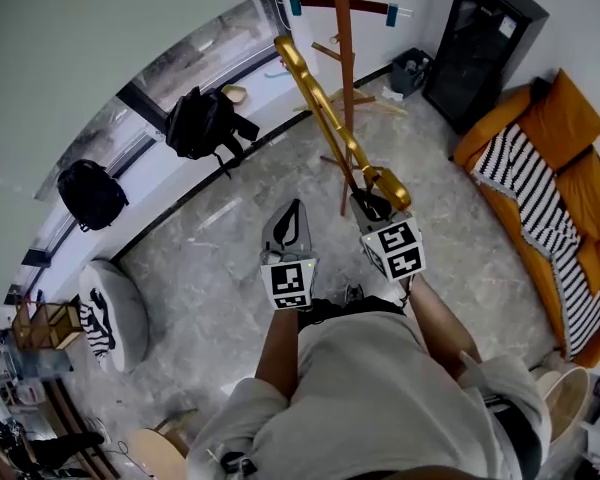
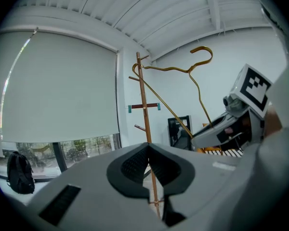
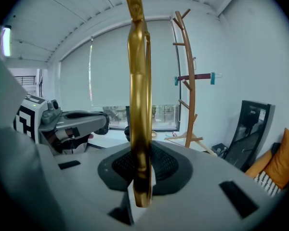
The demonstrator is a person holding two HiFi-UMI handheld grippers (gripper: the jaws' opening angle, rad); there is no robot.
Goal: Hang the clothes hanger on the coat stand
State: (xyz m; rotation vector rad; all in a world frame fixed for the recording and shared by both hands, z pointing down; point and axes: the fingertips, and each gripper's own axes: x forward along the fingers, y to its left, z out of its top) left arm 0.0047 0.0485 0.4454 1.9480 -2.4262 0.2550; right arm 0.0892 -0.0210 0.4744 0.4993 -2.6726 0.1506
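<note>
Gold clothes hanger (image 1: 325, 108) is up in the air, clamped at one end by the R gripper (image 1: 372, 200). In the right gripper view its bar (image 3: 138, 105) runs upright between the pads w/ the jaws pressed on it. Its far end reaches twd the wooden coat stand (image 1: 342, 28) and crosses the pole in head view; can't tell if they touch. L gripper (image 1: 292, 218) sits just beside the R one, jaws together, nothing btwn them. Stand has a blue-tipped crossbar (image 1: 342, 6). Black backpack (image 1: 202, 123) on the window ledge to the left, orange sofa (image 1: 570, 168) w/ striped blanket to the right, black cabinet (image 1: 485, 38) behind the stand
</note>
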